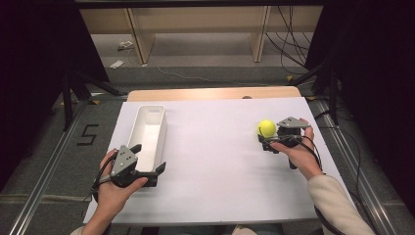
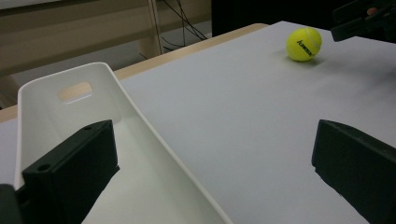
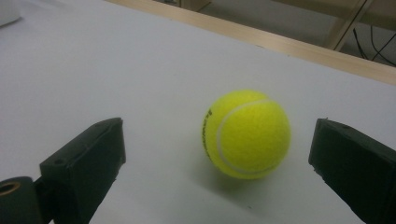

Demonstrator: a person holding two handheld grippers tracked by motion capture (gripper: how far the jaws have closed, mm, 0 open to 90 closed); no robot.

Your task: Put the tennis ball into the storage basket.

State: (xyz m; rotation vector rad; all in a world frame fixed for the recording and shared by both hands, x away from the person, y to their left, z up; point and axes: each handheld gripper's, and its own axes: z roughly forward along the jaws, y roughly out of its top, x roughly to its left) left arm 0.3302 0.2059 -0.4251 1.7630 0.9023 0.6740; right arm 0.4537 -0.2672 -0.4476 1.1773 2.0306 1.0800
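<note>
**High view: ball on the right, bin on the left, both tools spread wide**

High view puts my right gripper (image 1: 268, 138) just beside the tennis ball (image 1: 266, 128), which sits on the white table (image 1: 220, 161) toward its right side, apart from anything else. Along that gripper's own camera I see the ball (image 3: 246, 133) resting on the surface between the two black jaws, nearer the right-hand one, with clear space on both sides; the jaws stand wide and touch nothing. My left gripper (image 1: 149, 164) is at the near end of the long white bin (image 1: 149, 129) on the table's left. Its jaws are also spread wide, one inside the bin (image 2: 116, 140) and one outside over the table, straddling the bin's wall. The ball (image 2: 304, 44) lies well apart from the bin.
</note>
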